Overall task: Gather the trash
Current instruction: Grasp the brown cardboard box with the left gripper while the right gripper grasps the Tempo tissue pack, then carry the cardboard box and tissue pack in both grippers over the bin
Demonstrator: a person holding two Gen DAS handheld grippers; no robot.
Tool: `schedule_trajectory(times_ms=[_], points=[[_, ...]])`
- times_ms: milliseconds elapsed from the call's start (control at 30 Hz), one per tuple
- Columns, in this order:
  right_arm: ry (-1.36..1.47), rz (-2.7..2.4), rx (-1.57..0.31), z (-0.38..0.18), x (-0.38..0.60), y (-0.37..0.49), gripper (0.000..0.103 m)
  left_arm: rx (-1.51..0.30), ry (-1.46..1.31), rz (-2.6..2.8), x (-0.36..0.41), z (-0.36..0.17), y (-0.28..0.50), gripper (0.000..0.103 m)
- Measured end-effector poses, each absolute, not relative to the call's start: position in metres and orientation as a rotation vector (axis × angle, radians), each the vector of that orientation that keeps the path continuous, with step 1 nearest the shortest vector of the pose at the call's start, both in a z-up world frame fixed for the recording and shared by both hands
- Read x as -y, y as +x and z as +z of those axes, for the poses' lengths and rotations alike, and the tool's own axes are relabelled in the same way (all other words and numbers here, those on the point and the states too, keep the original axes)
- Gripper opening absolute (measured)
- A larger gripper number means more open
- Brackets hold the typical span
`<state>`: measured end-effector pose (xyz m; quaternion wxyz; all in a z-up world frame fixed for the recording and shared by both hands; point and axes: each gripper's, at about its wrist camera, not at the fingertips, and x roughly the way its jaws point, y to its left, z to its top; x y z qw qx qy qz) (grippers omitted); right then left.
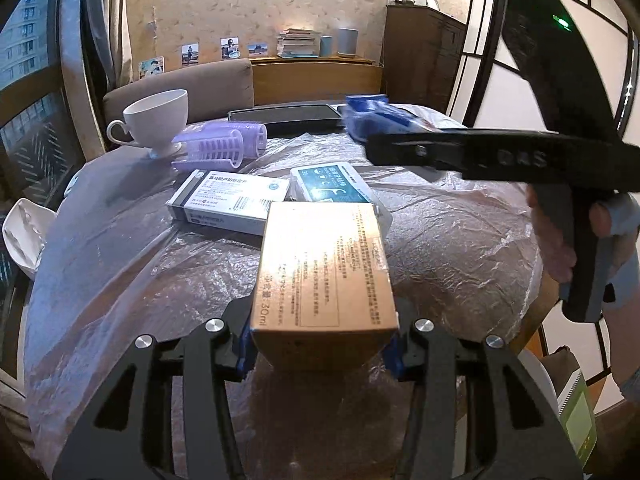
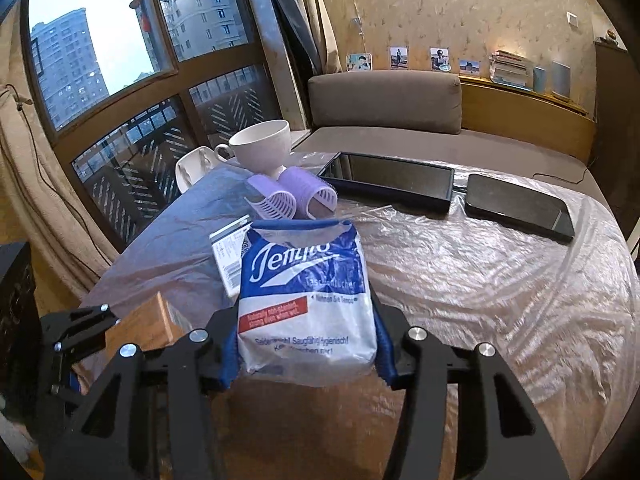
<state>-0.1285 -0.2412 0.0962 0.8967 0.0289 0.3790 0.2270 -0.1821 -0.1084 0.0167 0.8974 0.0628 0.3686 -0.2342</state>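
A white teacup (image 2: 262, 145) stands at the far edge of a plastic-covered table (image 2: 500, 280), ahead and left of the right gripper, with purple hair rollers (image 2: 294, 200) just before it. Two dark tablets (image 2: 390, 182) lie ahead to the right, a brown sofa (image 2: 384, 98) and window (image 2: 120, 40) beyond.

The left tongs (image 1: 324, 344) squeeze a brown box (image 1: 324, 272) from both sides. Behind it on the plastic-covered desk (image 1: 460, 248) lie a white box (image 1: 228, 202) and a blue-green pack (image 1: 332, 185). Farther back stand a white cup (image 1: 158, 120) and purple rollers (image 1: 224, 145). The right tongs (image 1: 374, 145) hold a blue packet (image 1: 376, 118) up high.
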Motion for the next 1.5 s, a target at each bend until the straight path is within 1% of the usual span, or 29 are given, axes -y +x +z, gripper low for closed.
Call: schedule_trajectory(times_ms=[533,933,1500], points=[[0.033,0.498,-0.737,0.104,0.258,-0.206,0.051,-0.749,0.130,-0.481,0.104,0.022,-0.197,0.049],[0.049,0.518,-0.772,0.089,0.263,-0.238,0.051,-0.758,0.123,-0.490,0.101,0.022,-0.220,0.049],[0.005,0.563,-0.781,0.084,0.254,-0.280,0.051,-0.765,0.133,-0.499,0.098,0.019,-0.248,0.049]])
